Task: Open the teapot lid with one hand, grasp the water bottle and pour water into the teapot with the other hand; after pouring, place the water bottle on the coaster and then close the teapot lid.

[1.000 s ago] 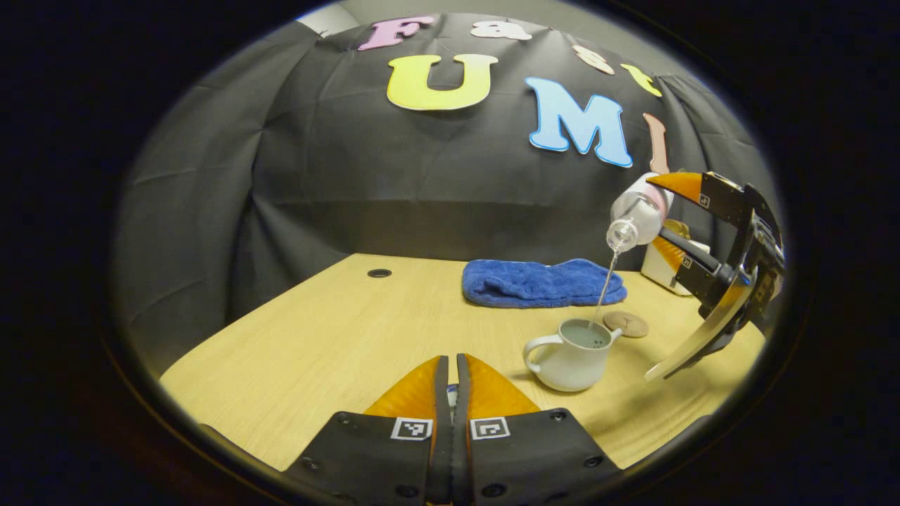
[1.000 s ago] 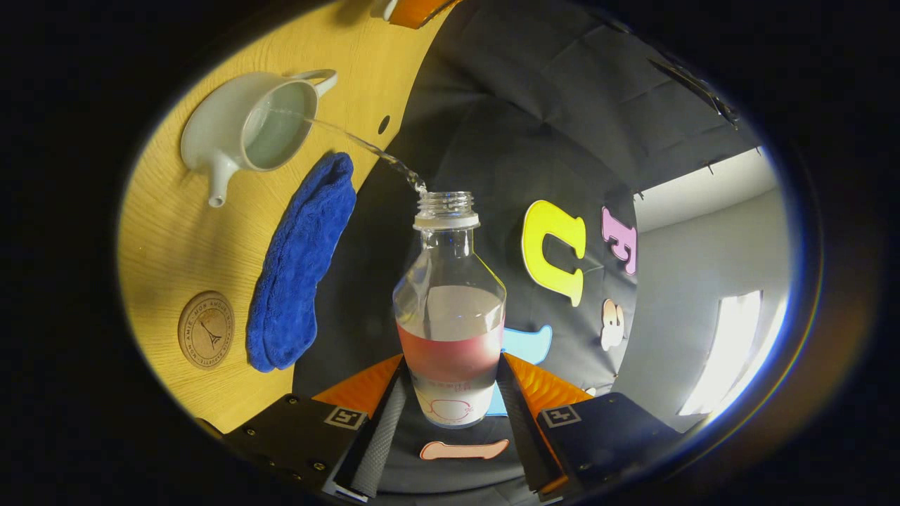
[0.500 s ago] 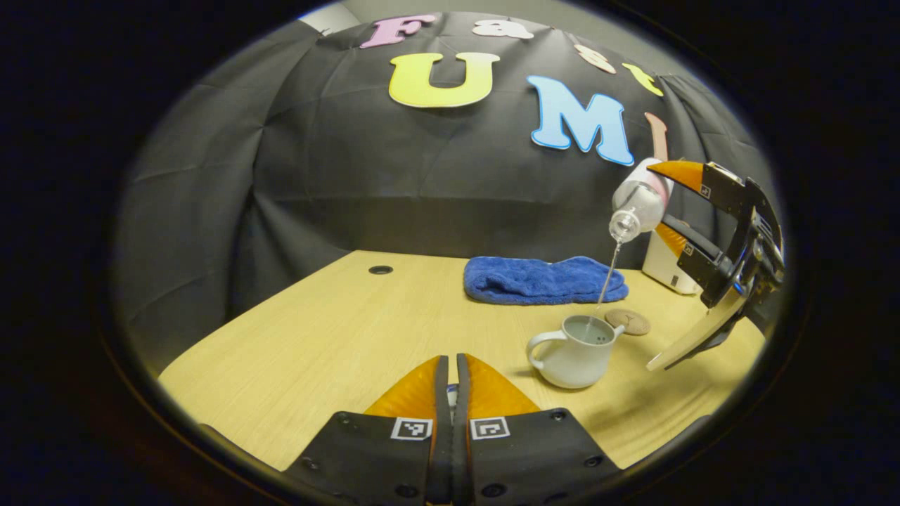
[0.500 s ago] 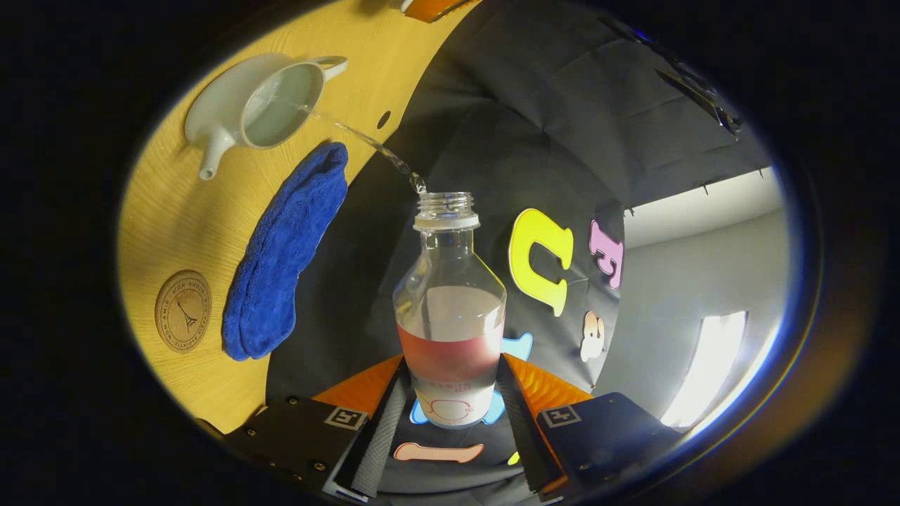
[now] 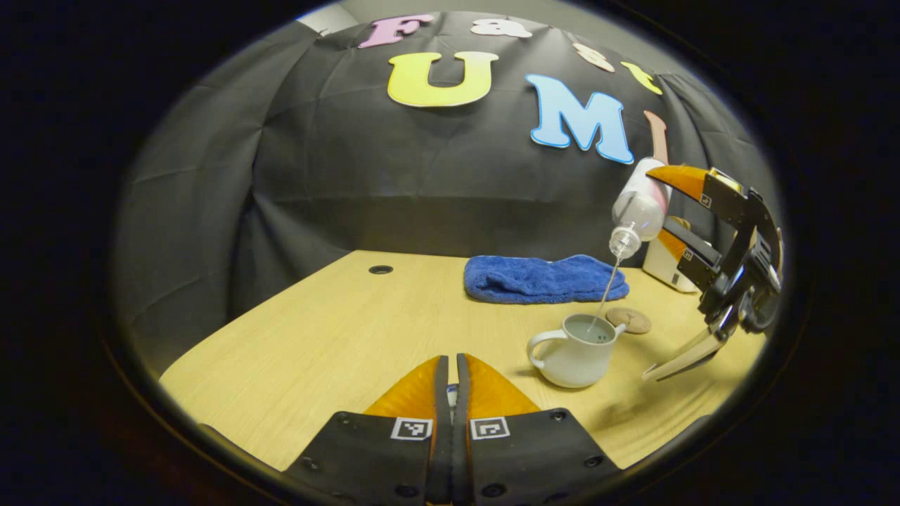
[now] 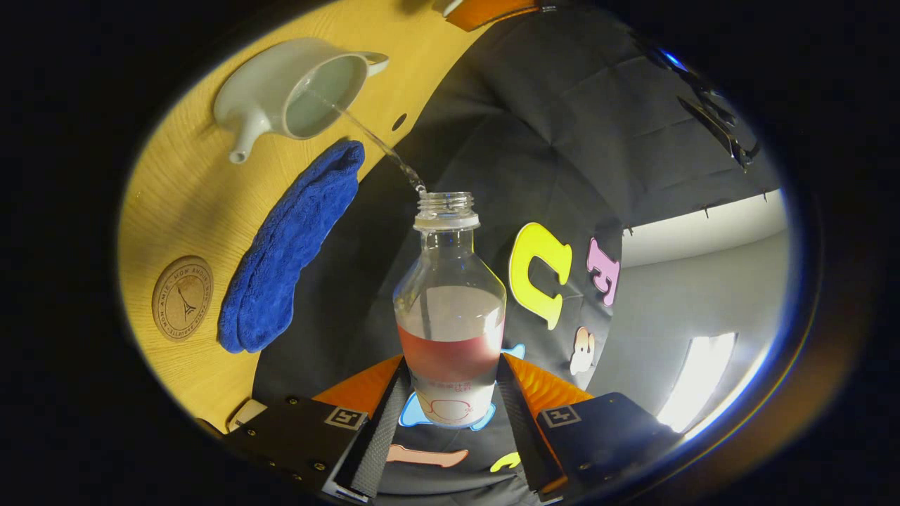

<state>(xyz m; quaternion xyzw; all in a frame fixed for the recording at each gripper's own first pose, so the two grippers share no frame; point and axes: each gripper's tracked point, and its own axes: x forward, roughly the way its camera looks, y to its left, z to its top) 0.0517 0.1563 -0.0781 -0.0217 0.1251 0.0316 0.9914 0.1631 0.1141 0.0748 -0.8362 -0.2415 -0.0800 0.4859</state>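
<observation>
Water [image 5: 605, 295] runs in a thin stream from the tipped water bottle [image 6: 450, 309] into the open teapot [image 5: 575, 349], which sits near the tabletop's [image 5: 337, 330] right edge beside the coaster [image 5: 628, 320]. The right gripper [image 6: 450, 393] squeezes the bottle. The left gripper [image 5: 452, 379] is pinched tight on something small I cannot make out.

In the left gripper view the teapot [image 5: 575, 351] stands on the table [image 5: 337, 337], right of centre, with the coaster [image 5: 629, 320] just beyond it to the right. The towel [image 5: 545, 279] lies behind both, near the back edge. The bottle [image 5: 636, 207] hangs tilted above the teapot (its mouth lowest), water falling into the open pot. A small box [image 5: 664, 263] sits behind the coaster.
</observation>
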